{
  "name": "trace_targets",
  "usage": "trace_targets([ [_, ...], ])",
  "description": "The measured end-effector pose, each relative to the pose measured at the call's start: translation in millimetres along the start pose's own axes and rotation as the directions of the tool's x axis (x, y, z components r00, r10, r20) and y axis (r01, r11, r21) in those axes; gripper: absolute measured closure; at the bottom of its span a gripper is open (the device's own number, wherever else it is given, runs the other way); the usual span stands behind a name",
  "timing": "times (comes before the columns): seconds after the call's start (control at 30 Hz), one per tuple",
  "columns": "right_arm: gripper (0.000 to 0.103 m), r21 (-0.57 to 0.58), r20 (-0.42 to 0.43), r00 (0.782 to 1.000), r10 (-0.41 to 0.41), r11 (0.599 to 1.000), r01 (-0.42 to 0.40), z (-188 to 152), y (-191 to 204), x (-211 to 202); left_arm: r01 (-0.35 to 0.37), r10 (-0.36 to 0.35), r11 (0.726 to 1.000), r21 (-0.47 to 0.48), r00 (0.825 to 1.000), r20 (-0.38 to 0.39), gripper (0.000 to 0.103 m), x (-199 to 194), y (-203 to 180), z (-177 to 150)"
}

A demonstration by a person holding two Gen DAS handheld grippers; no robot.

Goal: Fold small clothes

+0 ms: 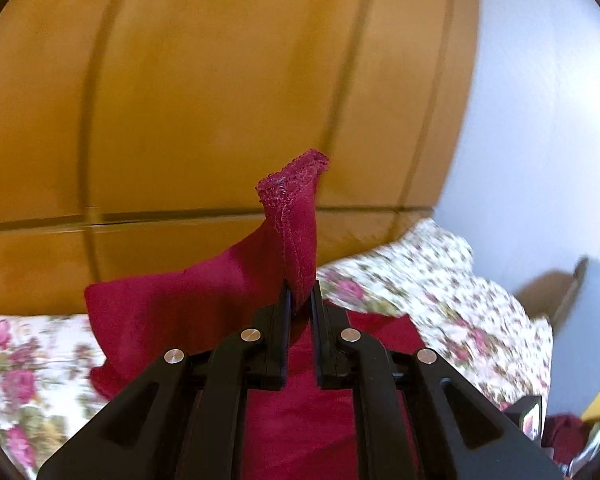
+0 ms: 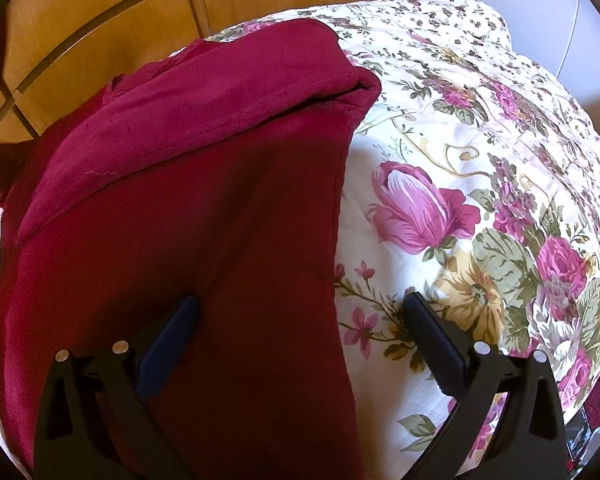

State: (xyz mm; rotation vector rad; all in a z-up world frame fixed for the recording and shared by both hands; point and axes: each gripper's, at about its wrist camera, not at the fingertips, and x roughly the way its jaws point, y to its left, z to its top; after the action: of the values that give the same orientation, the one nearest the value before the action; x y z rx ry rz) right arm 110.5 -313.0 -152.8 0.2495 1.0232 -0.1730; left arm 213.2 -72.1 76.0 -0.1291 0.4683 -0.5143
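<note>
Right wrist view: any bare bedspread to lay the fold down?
Free: floral bedspread right of the red garment, up to the white wall. Crowded: garment fills the left half to the wooden panels; open right gripper straddles its edge.

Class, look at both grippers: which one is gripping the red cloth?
The left gripper: its jaws pinch the red garment's hemmed edge. The right gripper stands wide open.
</note>
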Motion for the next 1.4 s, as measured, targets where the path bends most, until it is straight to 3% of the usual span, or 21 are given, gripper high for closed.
trace_targets([
  [0.17, 0.002, 0.001, -0.001, 1.000, 0.002, 1.000, -0.002, 1.3, -0.7, 1.2, 0.037, -0.033, 0.998, 0.055, 0.997, -0.064, 0.095, 36.8, -48.4, -22.6],
  [0.33, 0.002, 0.001, -0.001, 1.000, 0.002, 1.000, -0.002, 1.0, -0.4, 1.4, 0.038, -0.027, 0.997, 0.062, 0.986, -0.166, 0.093, 71.3, -70.5, -51.9],
  [0.47, 0.002, 0.001, 0.000, 1.000, 0.002, 1.000, -0.002, 1.3, -0.5, 2.1, 0.046, -0.034, 0.997, 0.055, 0.979, -0.203, 0.035, 73.1, -63.4, -78.2],
  [0.5, 0.002, 0.001, 0.000, 1.000, 0.001, 1.000, -0.001, 1.2, -0.5, 2.1, 0.042, -0.034, 0.998, 0.038, 0.981, -0.190, 0.031, 67.7, -56.4, -84.7],
  [0.6, 0.002, 0.000, 0.004, 1.000, 0.001, 1.000, -0.001, 1.1, -0.3, 2.8, 0.006, -0.009, 1.000, -0.016, 0.981, -0.194, 0.031, 54.3, -29.4, -94.1],
  [0.73, 0.002, 0.000, 0.017, 1.000, 0.001, 1.000, -0.001, -0.3, -0.1, 2.3, -0.136, 0.109, 0.982, -0.127, 0.974, -0.200, 0.031, 43.8, 30.1, -105.2],
  [0.8, 0.002, 0.001, 0.028, 1.000, 0.000, 1.000, 0.000, -2.1, 0.0, 1.8, -0.207, 0.160, 0.956, -0.207, 0.962, -0.222, 0.031, 41.9, 65.6, -105.5],
  [0.93, 0.002, 0.003, 0.040, 0.999, -0.002, 1.000, 0.002, -5.7, 0.9, 0.8, -0.278, 0.215, 0.897, -0.345, 0.954, -0.211, 0.031, 36.8, 115.1, -97.0],
  [1.0, 0.002, 0.005, 0.045, 0.999, -0.002, 1.000, 0.002, -8.0, 1.3, 0.2, -0.328, 0.254, 0.880, -0.342, 0.936, -0.245, 0.031, 43.0, 132.2, -92.5],
  [1.03, 0.002, 0.005, 0.047, 0.999, -0.003, 1.000, 0.002, -9.3, 1.5, -0.6, -0.380, 0.299, 0.868, -0.320, 0.914, -0.272, 0.031, 49.8, 145.0, -91.2],
  [1.1, 0.002, 0.003, 0.050, 0.999, -0.001, 1.000, 0.001, -10.4, 1.6, -0.4, -0.431, 0.331, 0.867, -0.250, 0.873, -0.358, 0.045, 63.1, 165.5, -101.4],
  [1.13, 0.002, 0.003, 0.051, 0.999, 0.000, 1.000, 0.000, -11.4, 1.8, -0.7, -0.416, 0.320, 0.879, -0.232, 0.877, -0.359, 0.045, 64.9, 170.2, -106.2],
  [1.17, 0.002, 0.002, 0.053, 0.999, 0.000, 1.000, 0.000, -11.5, 2.0, -0.6, -0.395, 0.307, 0.887, -0.241, 0.892, -0.332, 0.045, 60.8, 172.2, -108.0],
  [1.33, 0.002, 0.000, 0.065, 0.998, -0.003, 1.000, 0.003, -12.2, 3.9, -0.1, -0.316, 0.234, 0.892, -0.323, 0.935, -0.268, 0.045, 41.2, 180.0, -116.5],
  [1.4, 0.002, 0.000, 0.067, 0.998, -0.001, 1.000, 0.001, -12.3, 3.8, 0.3, -0.273, 0.196, 0.895, -0.353, 0.951, -0.238, 0.037, 29.3, 177.0, -120.3],
])
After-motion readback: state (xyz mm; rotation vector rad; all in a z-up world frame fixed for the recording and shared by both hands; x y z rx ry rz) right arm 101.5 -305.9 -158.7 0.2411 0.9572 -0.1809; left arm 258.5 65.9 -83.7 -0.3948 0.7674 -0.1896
